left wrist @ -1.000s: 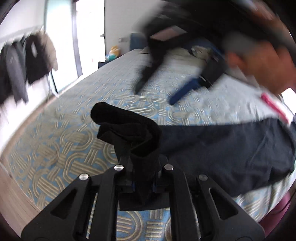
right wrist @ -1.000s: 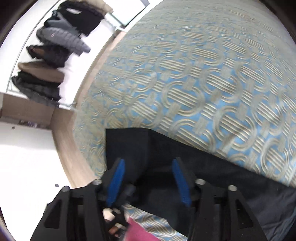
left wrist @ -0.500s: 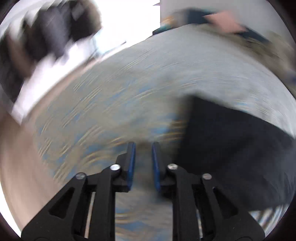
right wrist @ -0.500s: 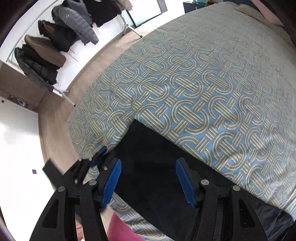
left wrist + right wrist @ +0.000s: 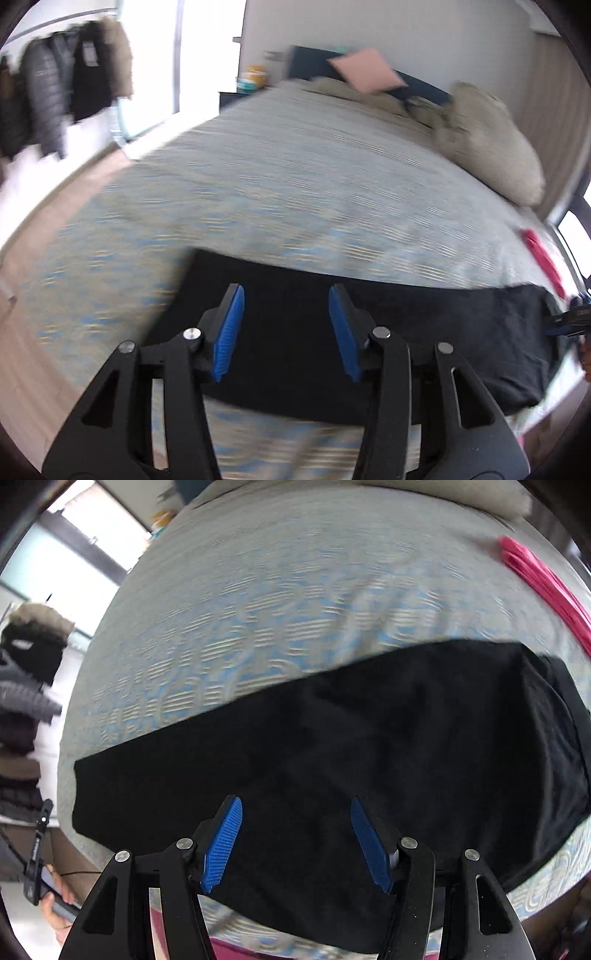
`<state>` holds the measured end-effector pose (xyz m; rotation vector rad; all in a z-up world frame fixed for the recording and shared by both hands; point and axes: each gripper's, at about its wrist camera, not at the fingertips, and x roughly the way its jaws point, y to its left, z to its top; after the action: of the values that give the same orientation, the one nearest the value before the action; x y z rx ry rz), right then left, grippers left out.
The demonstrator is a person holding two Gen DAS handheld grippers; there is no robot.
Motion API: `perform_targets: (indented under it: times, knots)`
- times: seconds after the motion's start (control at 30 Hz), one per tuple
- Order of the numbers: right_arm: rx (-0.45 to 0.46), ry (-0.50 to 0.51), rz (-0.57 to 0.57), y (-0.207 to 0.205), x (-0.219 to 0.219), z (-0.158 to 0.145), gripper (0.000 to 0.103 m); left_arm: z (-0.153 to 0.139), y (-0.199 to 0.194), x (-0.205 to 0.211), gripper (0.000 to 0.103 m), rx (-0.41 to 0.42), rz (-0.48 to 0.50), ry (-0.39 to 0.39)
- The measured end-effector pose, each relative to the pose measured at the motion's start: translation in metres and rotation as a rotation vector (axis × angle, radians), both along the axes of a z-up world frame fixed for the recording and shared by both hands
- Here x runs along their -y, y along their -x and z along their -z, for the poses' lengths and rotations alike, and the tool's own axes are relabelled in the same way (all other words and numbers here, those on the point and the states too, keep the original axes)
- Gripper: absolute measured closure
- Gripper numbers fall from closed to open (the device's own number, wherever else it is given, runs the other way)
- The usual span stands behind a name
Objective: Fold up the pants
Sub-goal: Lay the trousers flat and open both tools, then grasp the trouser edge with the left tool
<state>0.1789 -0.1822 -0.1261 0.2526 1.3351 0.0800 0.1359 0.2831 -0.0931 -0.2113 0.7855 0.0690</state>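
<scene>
While both views are smeared by motion blur, the black pants read clearly as a long flat band lying across the near part of the bed, whose cover is patterned in blue and beige. The left claw hovers over the pants with its jaws spread wide and nothing between its blue pads; the dark cloth runs beneath and ahead of it, stretching away to its right. The right claw is likewise wide and empty, poised above the pants, which fill the space ahead of it and extend to both sides. Beyond the pants, far to the right of each claw, a pink cloth lies on the bed. Far ahead of the left claw sit a pink cushion and a beige pillow, and dark jackets hang off to its left.
</scene>
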Motion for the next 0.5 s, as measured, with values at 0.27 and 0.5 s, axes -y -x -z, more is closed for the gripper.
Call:
perform_targets:
  times: [0.27,0.5]
  knots:
    - [0.047,-0.103,0.318,0.08,0.214,0.049,0.041,0.072,-0.068,0.172,0.053,-0.319,0.267,0.047]
    - [0.173,-0.138,0.413,0.1,0.294,0.012,0.04,0.026,-0.083,0.277,0.053,-0.281,0.395,-0.055]
